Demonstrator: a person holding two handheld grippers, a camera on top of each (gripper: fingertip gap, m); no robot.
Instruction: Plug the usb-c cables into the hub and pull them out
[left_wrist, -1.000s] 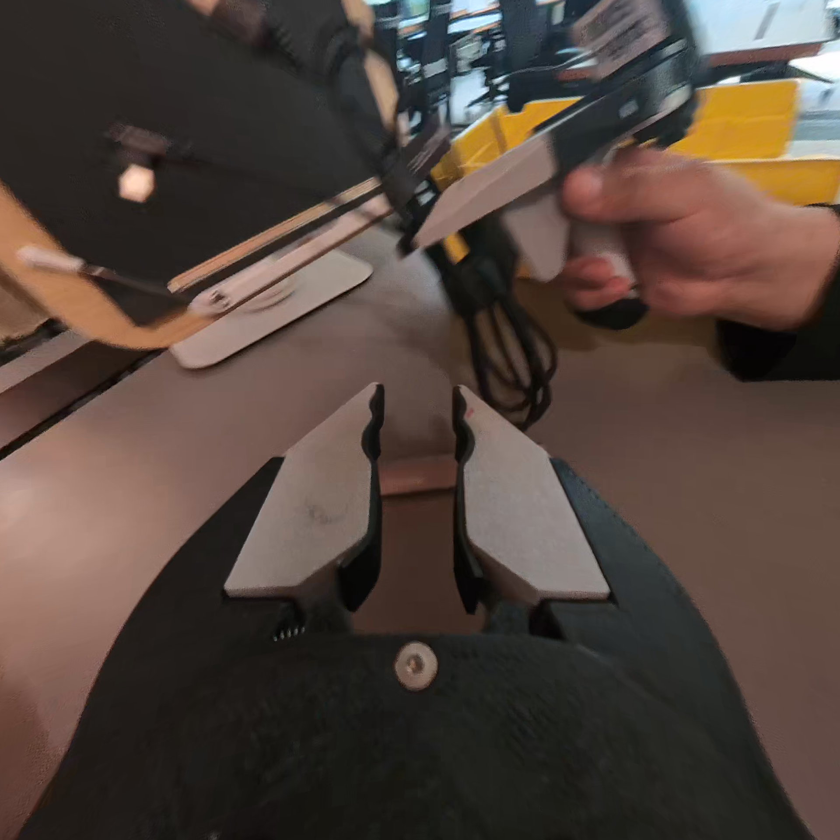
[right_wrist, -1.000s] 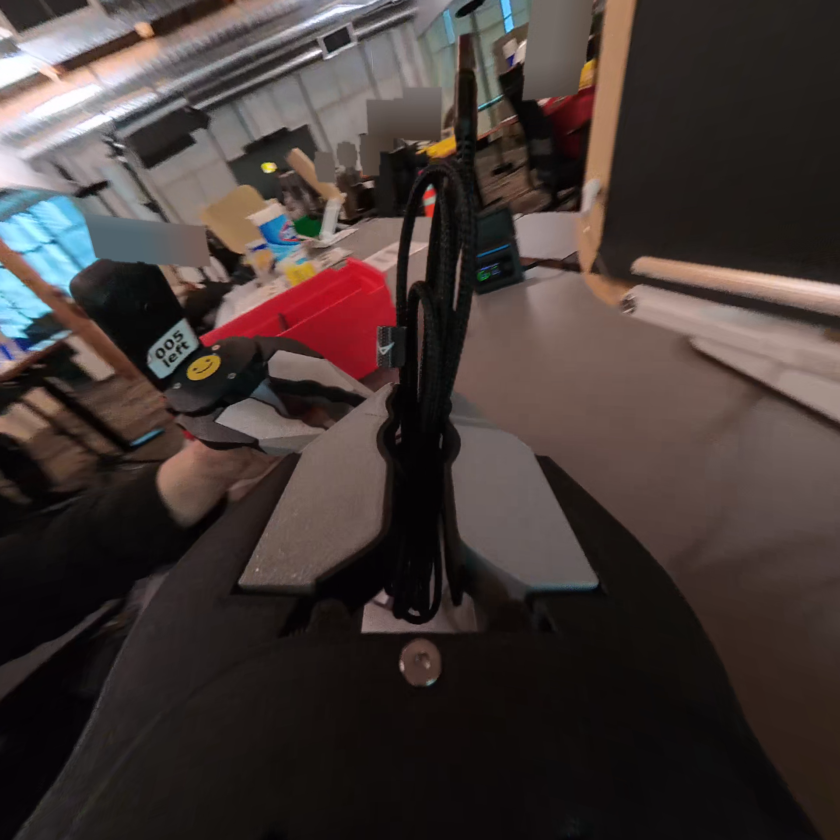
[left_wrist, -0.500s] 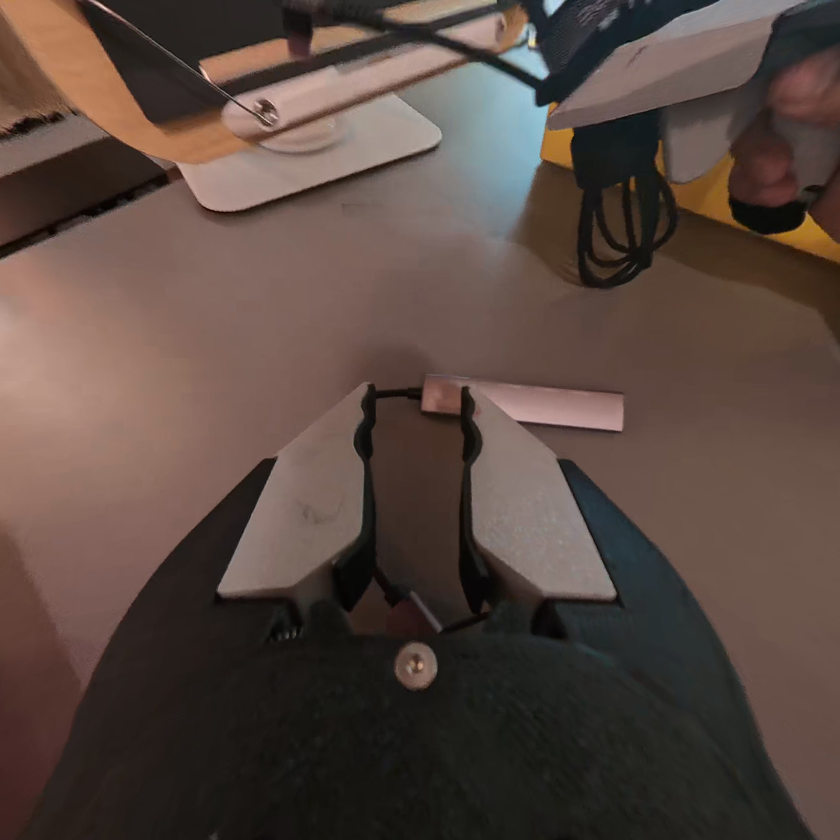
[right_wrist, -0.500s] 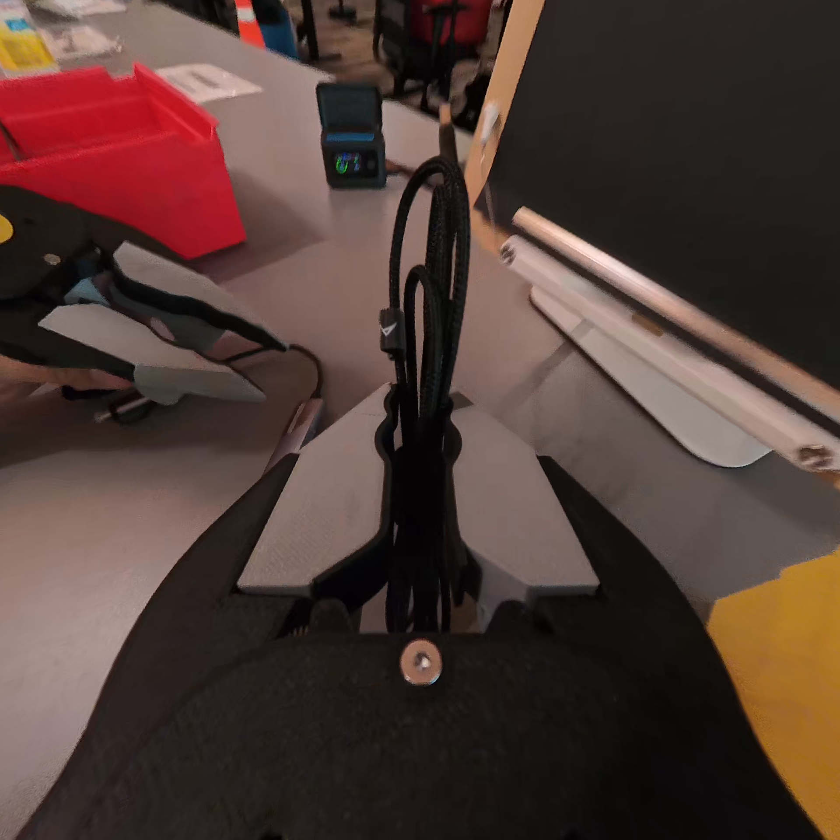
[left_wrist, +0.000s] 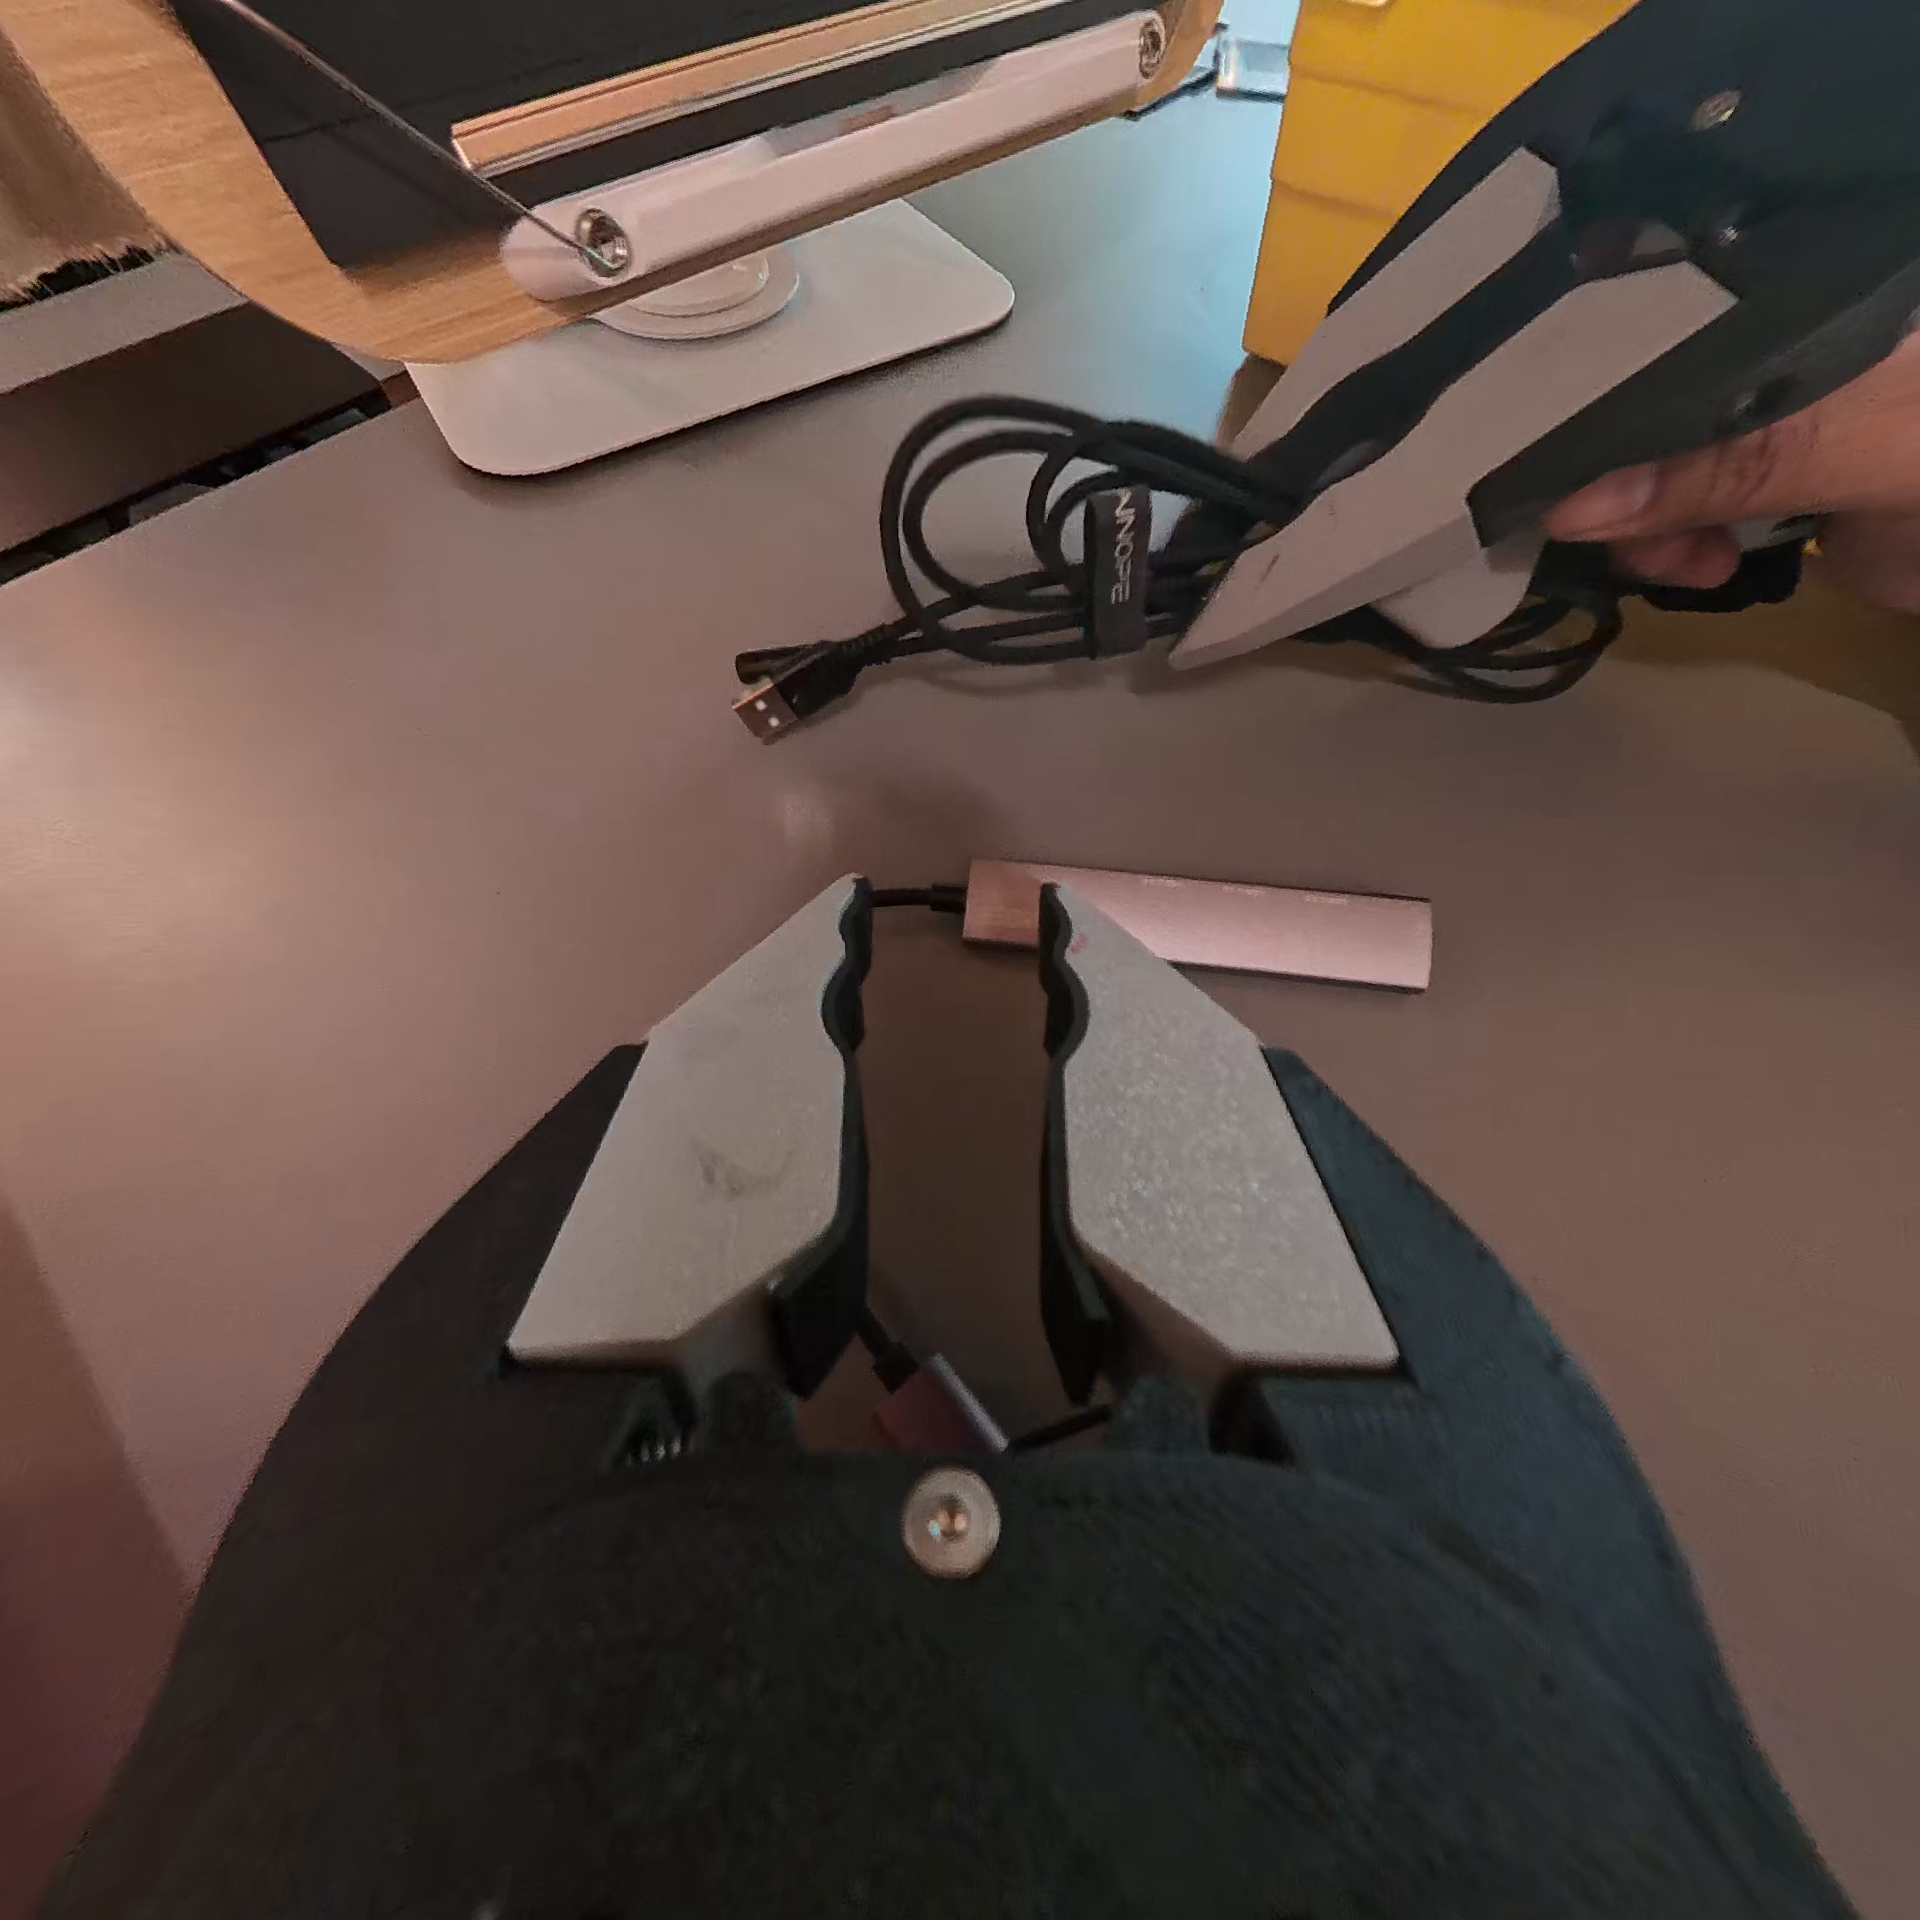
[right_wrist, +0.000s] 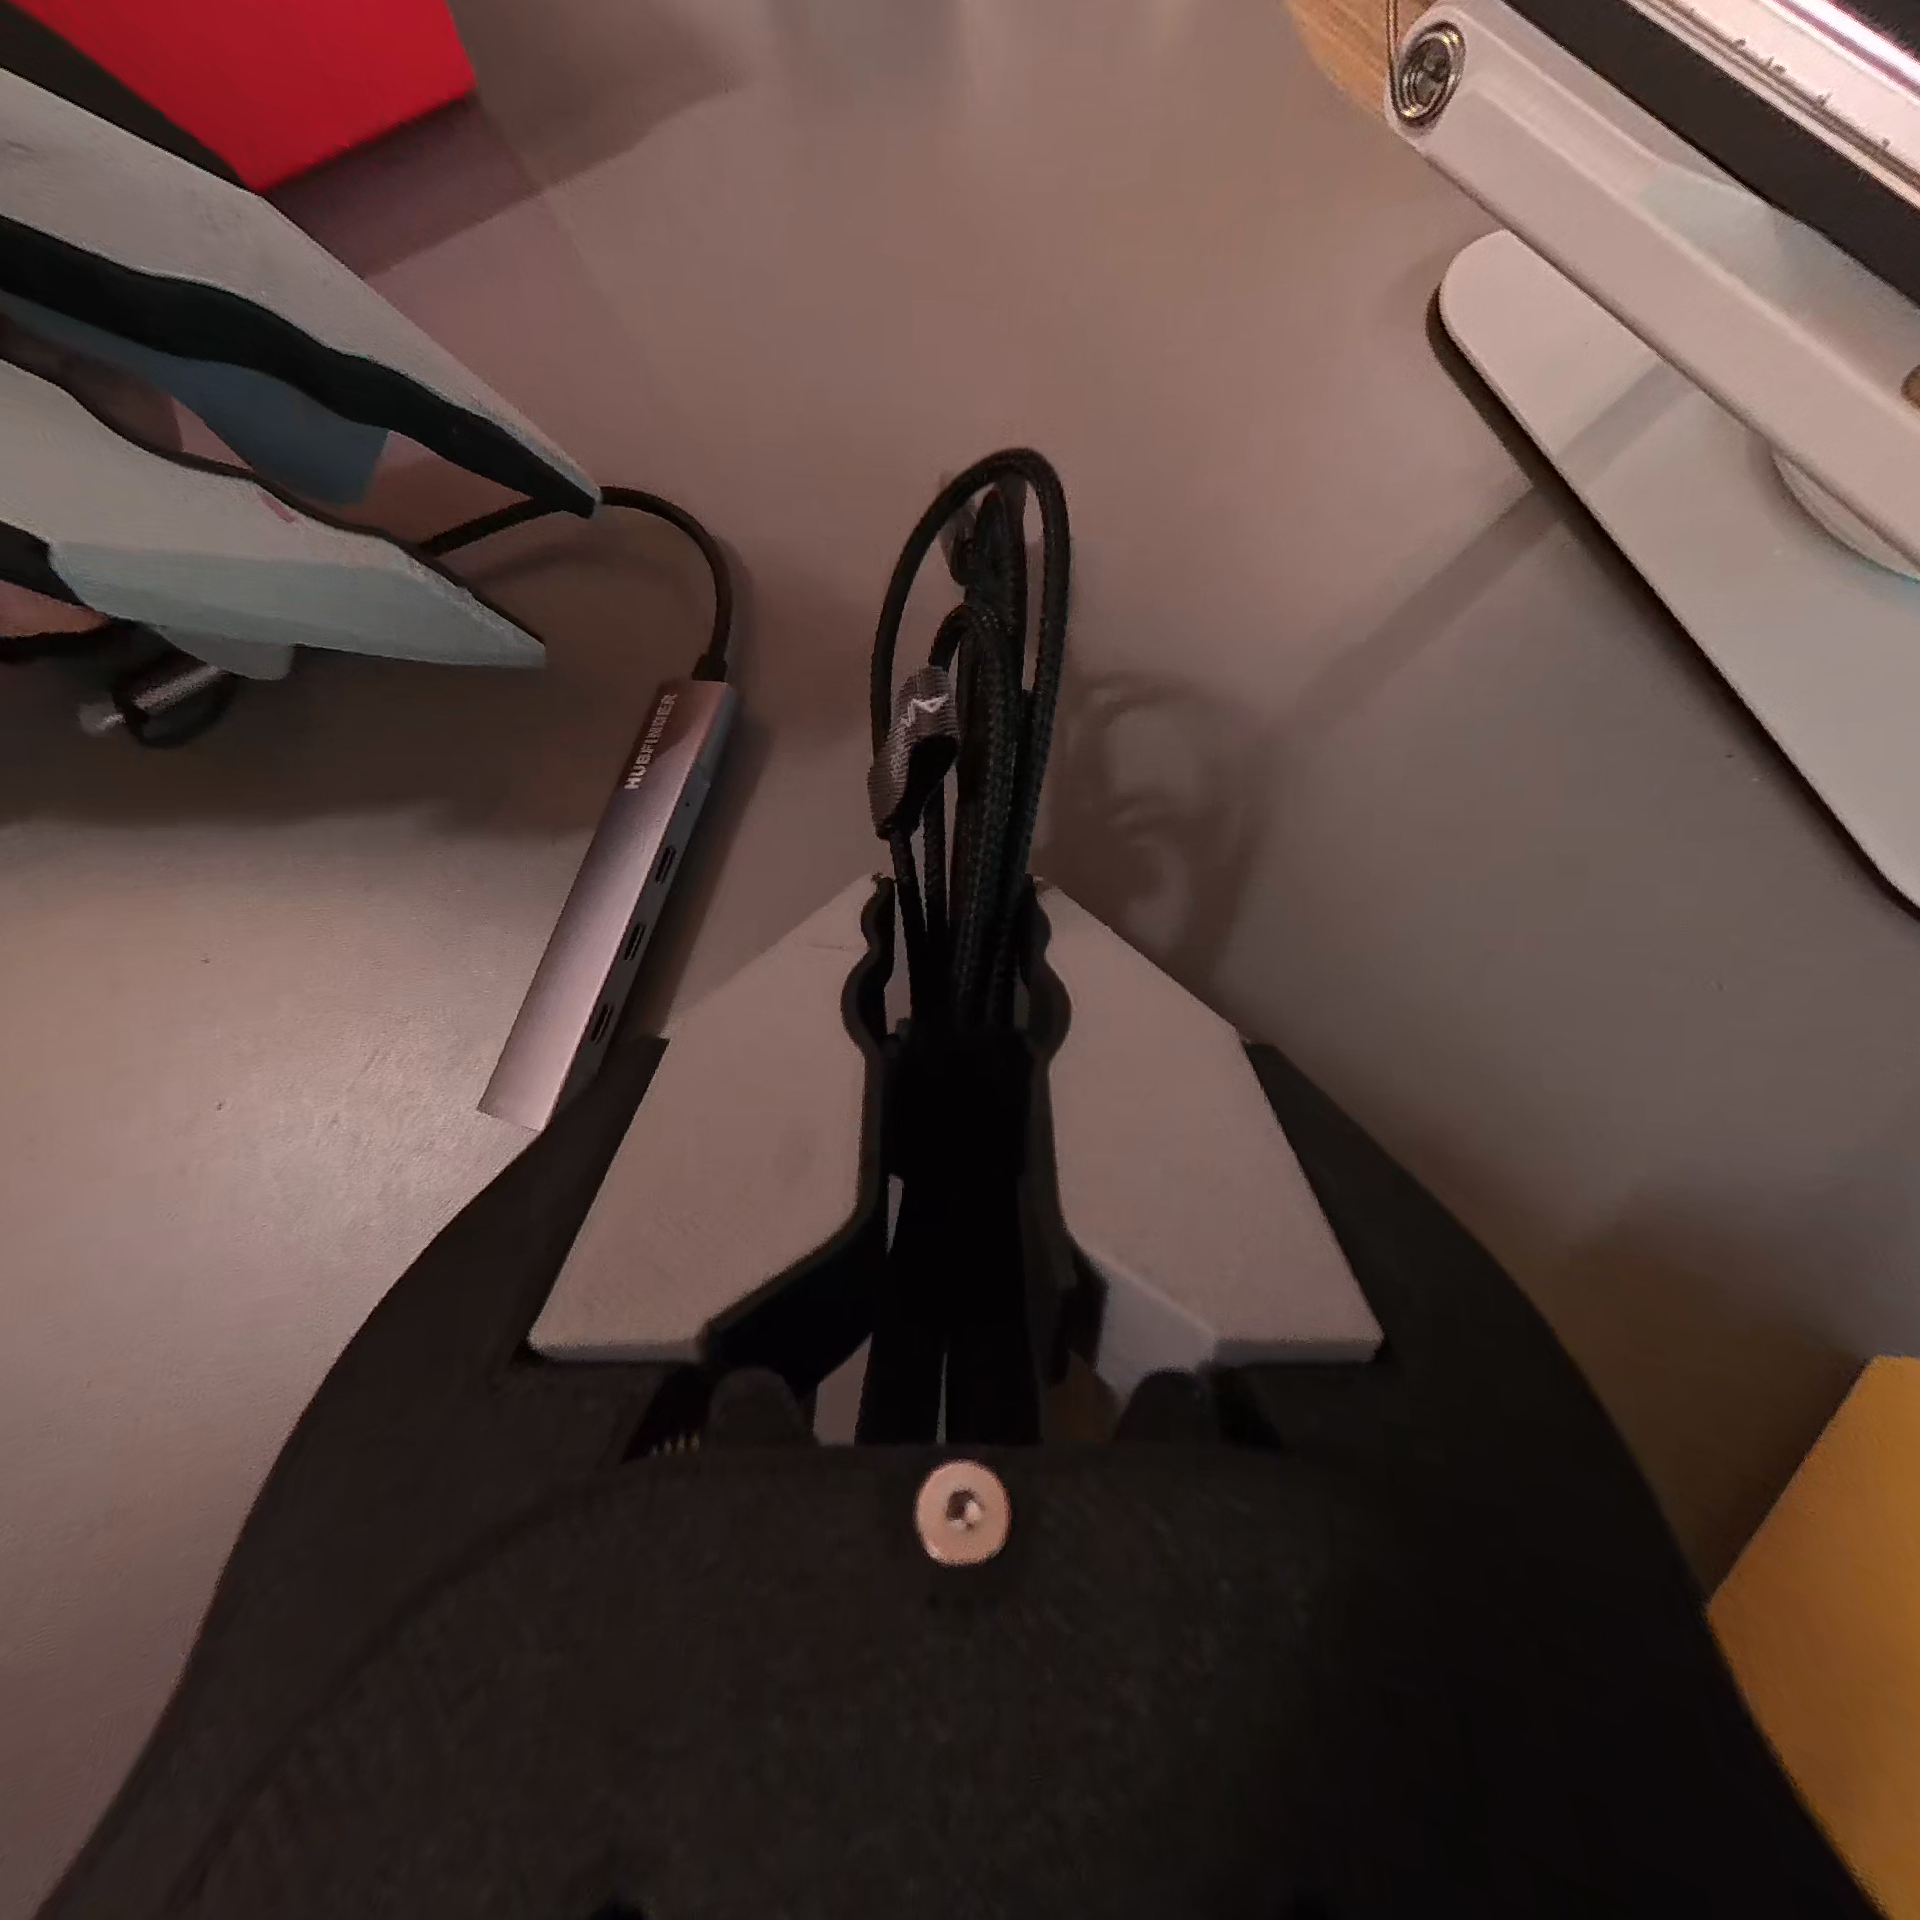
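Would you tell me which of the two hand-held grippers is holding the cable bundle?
The right hand-held gripper, shut on the black cable bundle; the left hand-held gripper is open and empty.

White monitor stand base (left_wrist: 727, 353) on desk (left_wrist: 312, 779) far edge; yellow bin (left_wrist: 1340, 177) far right; red bin (right_wrist: 312, 73) left.

Bare table (left_wrist: 416, 831) left of hub (left_wrist: 1247, 925)
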